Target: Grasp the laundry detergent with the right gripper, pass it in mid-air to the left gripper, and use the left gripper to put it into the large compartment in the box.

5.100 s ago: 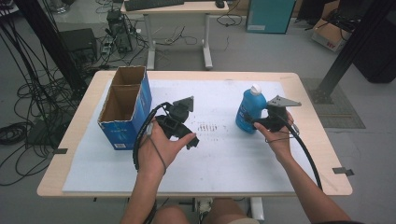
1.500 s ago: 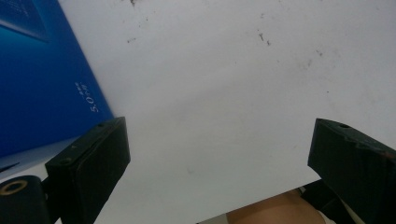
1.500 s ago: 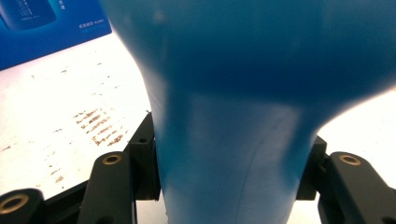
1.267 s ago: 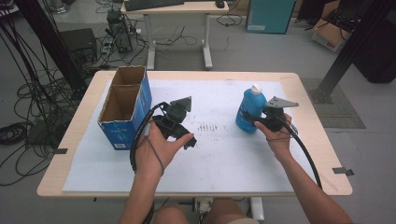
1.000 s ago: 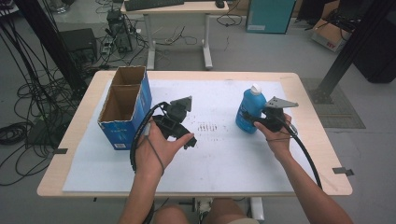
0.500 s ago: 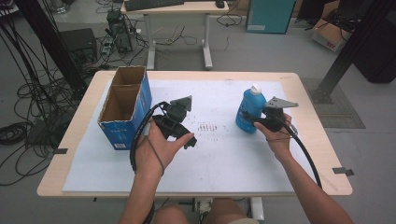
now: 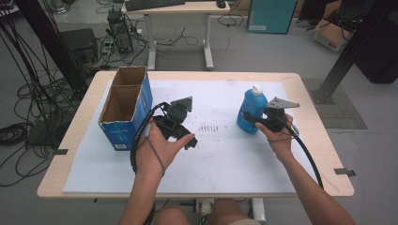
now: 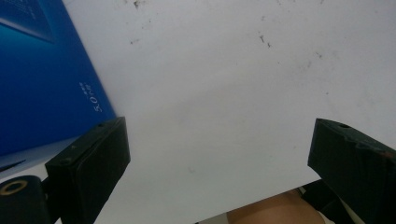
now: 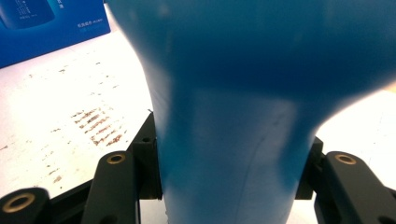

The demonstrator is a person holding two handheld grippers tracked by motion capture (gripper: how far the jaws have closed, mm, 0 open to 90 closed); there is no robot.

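Nearest the person, both forearms come up over the front edge of the table (image 7: 84, 187), which carries a white sheet (image 7: 225, 154); the left tongs (image 7: 176, 119) rest in an upturned hand near the sheet's middle, jaws spread wide with nothing between them, the bare sheet showing through the gap in the left gripper view; the right tongs (image 7: 251, 119) sit to the right, clamped on the lower body of the blue bottle (image 7: 251, 110), whose blue wall (image 9: 229, 154) is pinched between the pads in the right gripper view; the bottle stands upright on the sheet, white cap up; a patch of dark marks (image 7: 209, 127) lies between the two hands; farther left stands an open blue carton (image 7: 124, 110), cardboard inside, just beside the left tongs.
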